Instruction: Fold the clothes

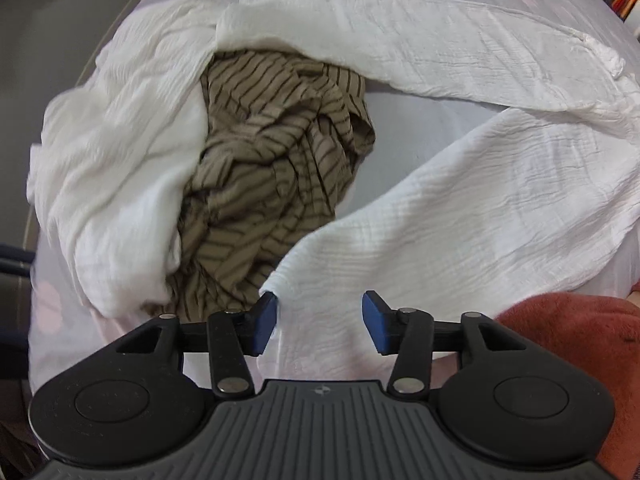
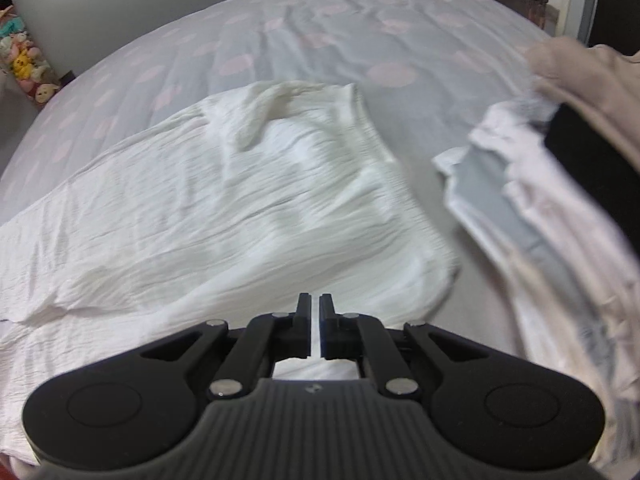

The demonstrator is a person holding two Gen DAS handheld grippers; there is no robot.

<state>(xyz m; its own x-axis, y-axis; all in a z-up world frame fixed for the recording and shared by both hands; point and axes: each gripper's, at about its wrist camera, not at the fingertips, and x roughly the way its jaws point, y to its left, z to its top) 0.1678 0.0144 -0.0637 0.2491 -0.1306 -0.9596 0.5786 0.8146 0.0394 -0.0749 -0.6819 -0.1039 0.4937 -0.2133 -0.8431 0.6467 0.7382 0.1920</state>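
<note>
Bed strewn: white garment unfolded, striped garment crumpled; left tool open, empty; right tool nearly closed on white cloth.

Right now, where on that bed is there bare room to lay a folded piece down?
The far stretch of bedsheet beyond the white garment lies bare, and a bare strip runs between that garment and the bunched cloth to its right. A small bare pocket sits beside the striped garment, ringed by the white one. The near side is crowded.
</note>
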